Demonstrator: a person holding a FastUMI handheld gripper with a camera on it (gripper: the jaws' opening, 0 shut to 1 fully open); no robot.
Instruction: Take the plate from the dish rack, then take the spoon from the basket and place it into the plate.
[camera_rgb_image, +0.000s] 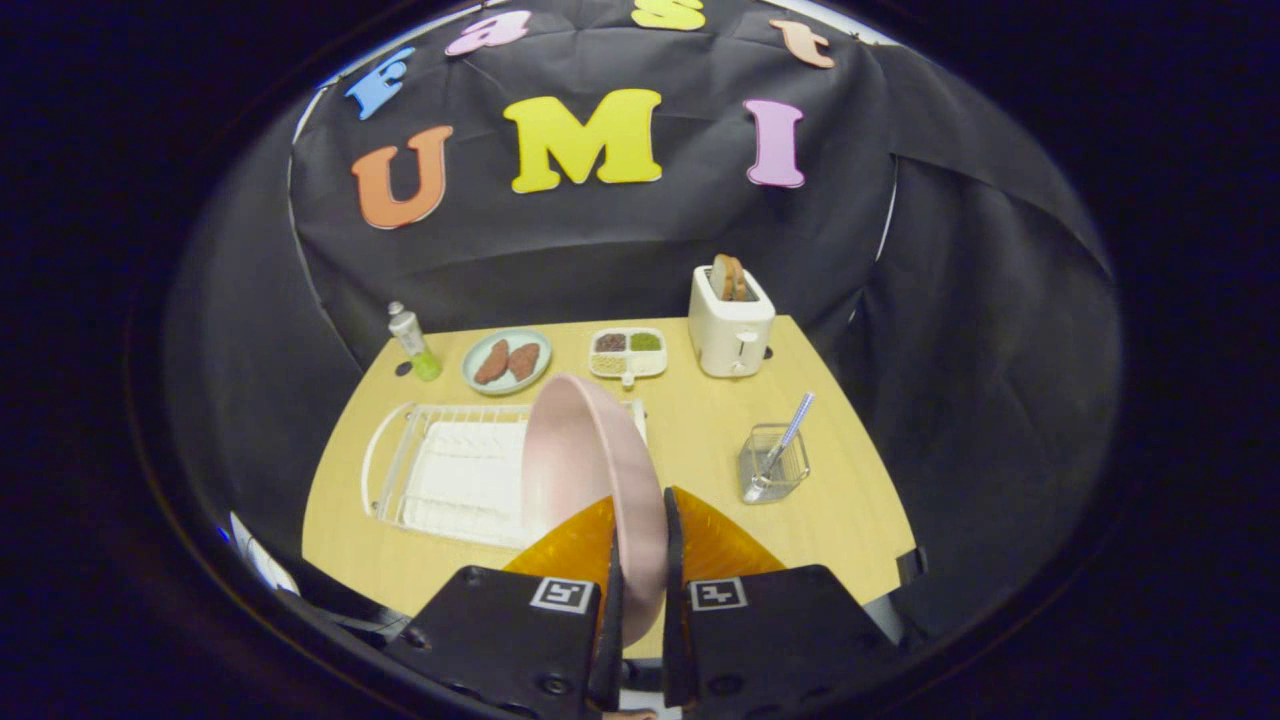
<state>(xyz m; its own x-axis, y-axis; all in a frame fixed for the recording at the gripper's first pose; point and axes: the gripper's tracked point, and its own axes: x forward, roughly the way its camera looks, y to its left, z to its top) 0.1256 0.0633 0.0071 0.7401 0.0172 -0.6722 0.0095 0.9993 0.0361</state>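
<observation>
A pink plate (590, 470) stands on edge near the lower centre of the frame, pinched at its rim between the two fingers of the gripper (640, 515), which press against it from either side; the plate rises up and leans slightly to the left, held above the wooden table (700, 440) and overlapping the right end of the dish rack. The white wire dish rack (440, 475) lies to the left of the plate, in the lower left part of the table. To the right of the fingers, at mid-right of the frame, a clear basket (772, 465) stands on the table with the spoon (790, 432) leaning in it, handle up and tilted to the right. Farther back, in a row along the table's far edge, are a small bottle (413, 340) with green liquid at the left, a pale round dish (507, 361) with two brown pieces on it, a white divided tray (628, 353) holding foods of different colours, and a white toaster (731, 320) with bread sticking out of its slot, at the right.
</observation>
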